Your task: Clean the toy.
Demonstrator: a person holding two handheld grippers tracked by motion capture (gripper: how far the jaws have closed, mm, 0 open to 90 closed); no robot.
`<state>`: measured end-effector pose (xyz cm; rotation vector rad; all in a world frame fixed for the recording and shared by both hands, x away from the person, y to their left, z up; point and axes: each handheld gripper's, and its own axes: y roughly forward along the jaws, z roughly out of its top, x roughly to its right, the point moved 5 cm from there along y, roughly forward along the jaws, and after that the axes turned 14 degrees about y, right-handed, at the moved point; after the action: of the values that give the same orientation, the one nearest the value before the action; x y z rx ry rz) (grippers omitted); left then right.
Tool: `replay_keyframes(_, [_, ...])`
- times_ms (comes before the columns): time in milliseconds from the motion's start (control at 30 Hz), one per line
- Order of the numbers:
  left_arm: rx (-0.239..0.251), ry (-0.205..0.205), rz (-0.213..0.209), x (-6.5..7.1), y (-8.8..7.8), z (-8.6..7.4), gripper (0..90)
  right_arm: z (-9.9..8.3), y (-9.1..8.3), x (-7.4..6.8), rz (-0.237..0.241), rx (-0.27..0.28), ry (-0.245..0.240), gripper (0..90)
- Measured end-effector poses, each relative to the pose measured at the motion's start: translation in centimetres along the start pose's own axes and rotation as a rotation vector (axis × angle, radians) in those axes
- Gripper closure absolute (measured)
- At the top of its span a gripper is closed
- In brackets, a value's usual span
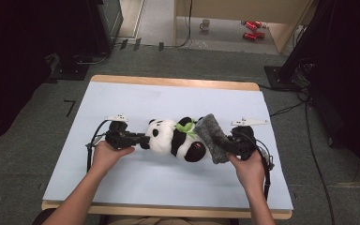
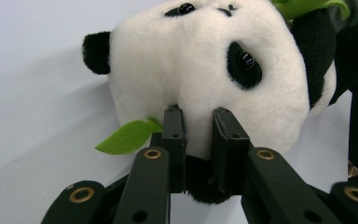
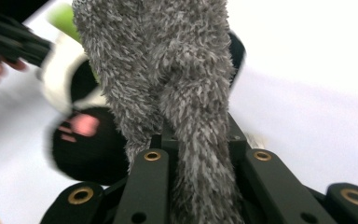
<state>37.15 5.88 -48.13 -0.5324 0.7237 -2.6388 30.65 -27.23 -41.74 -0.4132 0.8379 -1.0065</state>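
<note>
The left tool (image 1: 143,138) lies low over the surface and points to the right. Its two black jaws are clamped on the head of the panda toy (image 1: 176,138). In the left gripper view the jaws press into the white plush just under the face of the panda, with a fold of plush squeezed between them, and a green felt leaf (image 2: 127,136) sticks out just beside the left jaw. The person's left hand (image 1: 108,153) holds this tool from the near side.

The right tool (image 1: 228,144) points to the left, toward the feet of the panda. Its jaws are clamped on a grey fluffy sock (image 1: 213,136). In the right gripper view the sock (image 3: 177,84) comes up from between the jaws, and behind it is a black foot with a pink pad (image 3: 81,125). The right hand (image 1: 251,171) holds this tool from the near side.

The panda lies on its side in the middle of the surface (image 1: 136,178), with its head to the left and its feet to the right. The sock touches the panda at the foot end. There are more green leaves (image 1: 186,126) at its neck. The surface is pale blue with a wooden edge.

On the floor far behind stand a mug (image 1: 205,24) and some red things (image 1: 251,29).
</note>
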Motion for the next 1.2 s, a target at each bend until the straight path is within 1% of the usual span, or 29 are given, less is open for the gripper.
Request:
replay_keyframes(67, [-0.005, -0.001, 0.002, 0.1, -0.1, 0.0, 78.0, 0.5, -0.8, -1.0, 0.022, 0.021, -0.014, 78.1])
replay_keyframes(100, [-0.006, -0.003, 0.002, 0.1, -0.1, 0.0, 78.5, 0.6, -1.1, -1.4, 0.031, 0.025, -0.012, 78.1])
replay_keyframes(167, [-0.017, -0.014, 0.002, 0.2, -0.2, 0.0, 80.4, 0.7, -1.5, -2.6, 0.059, 0.029, -0.034, 78.1])
replay_keyframes(233, [-0.023, -0.009, 0.005, 0.4, -0.3, -0.1, 81.3, 0.6, -1.6, -3.6, 0.072, 0.020, -0.054, 78.1])
replay_keyframes(333, [-0.023, -0.004, 0.011, 0.4, -0.3, -0.1, 81.9, 0.2, -1.3, -5.1, 0.095, -0.006, -0.075, 78.1])
replay_keyframes(500, [-0.014, -0.011, 0.014, 0.3, -0.2, -0.1, 82.0, -0.6, -0.9, -7.3, 0.128, -0.032, -0.109, 78.1])
replay_keyframes(533, [-0.010, -0.013, 0.013, 0.3, -0.2, -0.1, 82.1, -0.8, -0.7, -7.6, 0.130, -0.044, -0.118, 78.1])
replay_keyframes(600, [-0.010, -0.010, 0.011, 0.3, -0.2, -0.1, 82.1, -1.3, -0.1, -7.8, 0.115, -0.072, -0.130, 78.1])
replay_keyframes(667, [-0.013, 0.001, 0.010, 0.4, -0.2, -0.1, 82.0, -1.7, 0.8, -7.6, 0.090, -0.087, -0.146, 78.2])
replay_keyframes(733, [-0.010, 0.020, 0.008, 0.4, -0.1, -0.2, 81.5, -1.9, 1.4, -7.4, 0.085, -0.091, -0.144, 78.3])
replay_keyframes(767, [-0.004, 0.030, 0.008, 0.5, -0.1, -0.2, 80.9, -2.0, 1.6, -7.2, 0.072, -0.085, -0.155, 78.4])
replay_keyframes(833, [0.002, 0.053, 0.008, 0.5, -0.2, -0.2, 77.0, -1.9, 1.8, -7.1, 0.062, -0.078, -0.155, 78.4])
replay_keyframes(933, [0.019, 0.081, -0.005, 0.4, -0.5, -0.2, 65.2, -1.7, 2.2, -6.8, 0.039, -0.061, -0.182, 78.5])
replay_keyframes(1000, [0.026, 0.093, -0.027, 0.2, -0.6, -0.2, 56.0, -1.6, 2.4, -6.7, 0.029, -0.059, -0.182, 78.5])
replay_keyframes(1067, [0.008, 0.128, -0.029, 0.2, -0.8, -0.4, 47.1, -1.5, 2.8, -6.6, 0.018, -0.049, -0.201, 78.5])
replay_keyframes(1100, [0.009, 0.153, -0.043, 0.3, -1.0, -0.4, 45.6, -1.4, 2.9, -6.5, 0.016, -0.045, -0.201, 78.5])
replay_keyframes(1133, [0.010, 0.173, -0.046, 0.4, -1.1, -0.4, 43.1, -1.3, 3.1, -6.3, 0.020, -0.044, -0.191, 78.5])
replay_keyframes(1167, [0.019, 0.199, -0.048, 0.4, -1.2, -0.4, 41.6, -1.2, 3.2, -6.2, 0.022, -0.041, -0.192, 78.5])
replay_keyframes(1200, [0.027, 0.215, -0.056, 0.5, -1.4, -0.5, 40.0, -1.1, 3.3, -6.0, 0.030, -0.039, -0.186, 78.5])
